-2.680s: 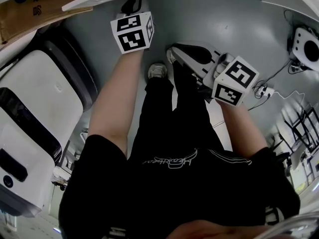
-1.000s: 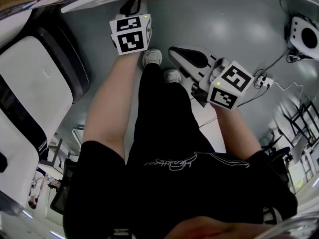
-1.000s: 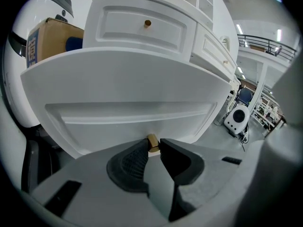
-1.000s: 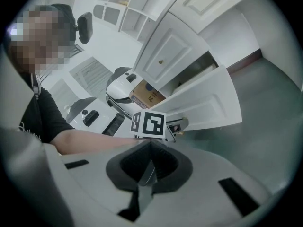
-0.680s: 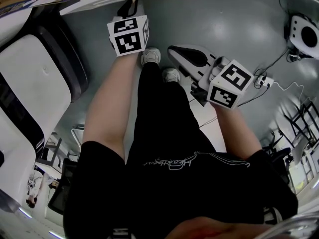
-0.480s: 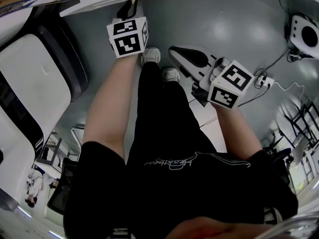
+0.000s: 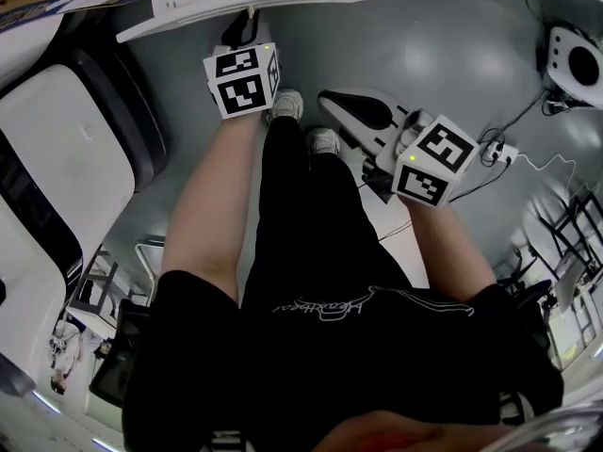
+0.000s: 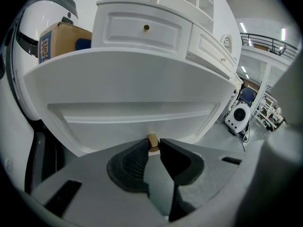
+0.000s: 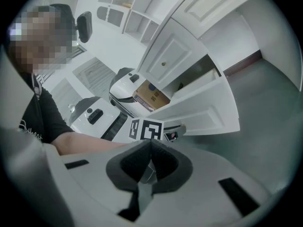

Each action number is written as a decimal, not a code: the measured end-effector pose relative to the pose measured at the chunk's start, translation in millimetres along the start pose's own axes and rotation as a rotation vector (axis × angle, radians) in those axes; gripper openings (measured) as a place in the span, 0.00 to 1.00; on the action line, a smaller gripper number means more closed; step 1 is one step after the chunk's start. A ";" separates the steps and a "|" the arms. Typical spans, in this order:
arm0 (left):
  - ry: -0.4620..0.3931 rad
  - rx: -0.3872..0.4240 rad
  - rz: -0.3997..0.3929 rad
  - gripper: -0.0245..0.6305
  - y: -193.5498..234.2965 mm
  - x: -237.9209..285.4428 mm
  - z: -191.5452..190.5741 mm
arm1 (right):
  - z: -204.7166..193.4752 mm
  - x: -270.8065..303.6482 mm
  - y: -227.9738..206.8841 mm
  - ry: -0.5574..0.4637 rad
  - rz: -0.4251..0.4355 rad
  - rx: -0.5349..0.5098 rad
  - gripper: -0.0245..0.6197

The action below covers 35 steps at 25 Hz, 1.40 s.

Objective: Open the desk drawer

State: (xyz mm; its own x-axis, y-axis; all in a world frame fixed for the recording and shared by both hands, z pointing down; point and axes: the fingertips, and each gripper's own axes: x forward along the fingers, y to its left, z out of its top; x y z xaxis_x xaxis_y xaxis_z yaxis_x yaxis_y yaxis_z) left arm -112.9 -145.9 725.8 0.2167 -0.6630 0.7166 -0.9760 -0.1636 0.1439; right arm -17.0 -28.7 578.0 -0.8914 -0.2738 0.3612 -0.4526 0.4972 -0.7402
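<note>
Left gripper (image 8: 153,145) was clamped narrow on the small brass knob (image 8: 152,140) low on the drawer front (image 8: 132,93). The drawer stood partly out of the white desk (image 8: 142,27). Best way on: pull straight back and level, keeping the grip square on the knob so it wouldn't slip off. Right gripper (image 9: 150,151) was closed on nothing, held aside. Drawer's inside couldn't be seen. Cardboard box (image 8: 59,41) sat near the drawer, with something blue in or just behind it, unclear which.
</note>
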 end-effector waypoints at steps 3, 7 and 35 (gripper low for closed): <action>0.005 -0.012 -0.006 0.16 -0.8 -0.7 -2.0 | 0.1 -0.9 1.3 0.001 -0.002 -0.005 0.05; 0.017 -0.020 -0.012 0.16 -0.5 0.1 -0.3 | 1.4 -2.0 4.3 0.003 -0.004 -0.016 0.05; -0.150 -0.137 -0.577 0.28 -152.9 -348.4 142.1 | 104.1 -142.1 210.2 0.019 0.063 -0.413 0.05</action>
State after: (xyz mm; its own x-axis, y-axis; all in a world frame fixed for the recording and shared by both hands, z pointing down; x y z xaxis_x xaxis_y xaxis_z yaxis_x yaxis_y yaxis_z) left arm -36.0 6.2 357.2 0.7026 -0.5923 0.3945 -0.6917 -0.4380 0.5743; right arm 17.0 29.0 312.0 -0.9161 -0.2186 0.3361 -0.3649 0.8018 -0.4732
